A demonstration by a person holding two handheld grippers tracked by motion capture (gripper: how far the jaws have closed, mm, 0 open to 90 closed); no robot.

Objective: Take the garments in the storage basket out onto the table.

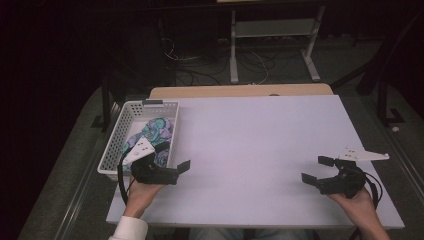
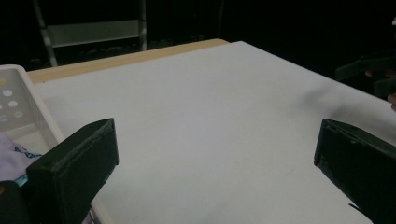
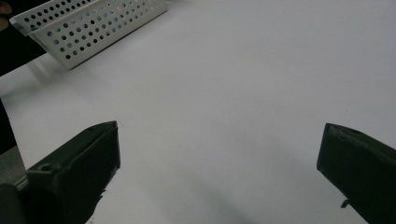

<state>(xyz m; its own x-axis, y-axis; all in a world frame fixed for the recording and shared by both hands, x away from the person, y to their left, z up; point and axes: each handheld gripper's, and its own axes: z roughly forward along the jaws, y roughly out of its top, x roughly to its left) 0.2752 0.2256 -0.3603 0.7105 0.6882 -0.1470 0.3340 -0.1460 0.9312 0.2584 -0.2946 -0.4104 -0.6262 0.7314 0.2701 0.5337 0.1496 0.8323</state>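
Observation:
A white perforated basket (image 1: 114,145) stands at the table's left edge with a teal and purple patterned cloth (image 1: 152,132) lying in it. My left gripper (image 1: 174,157) hovers at the basket's near right corner, open, pointing right across the table. In the left gripper view the jaws stand wide apart around bare tabletop (image 2: 215,140), with the basket wall (image 2: 18,109) and a bit of cloth (image 2: 9,161) at the left. My right gripper (image 1: 316,169) is open near the front right of the table, pointing left. Nothing sits between its jaws (image 3: 219,140), and the basket (image 3: 93,28) lies far ahead.
The white table board (image 1: 250,150) lies on a wooden top (image 1: 240,91). Beyond the far edge are a white metal stand (image 1: 272,45) and cables on the dark floor. The other gripper (image 2: 373,74) shows dimly at the right edge of the left gripper view.

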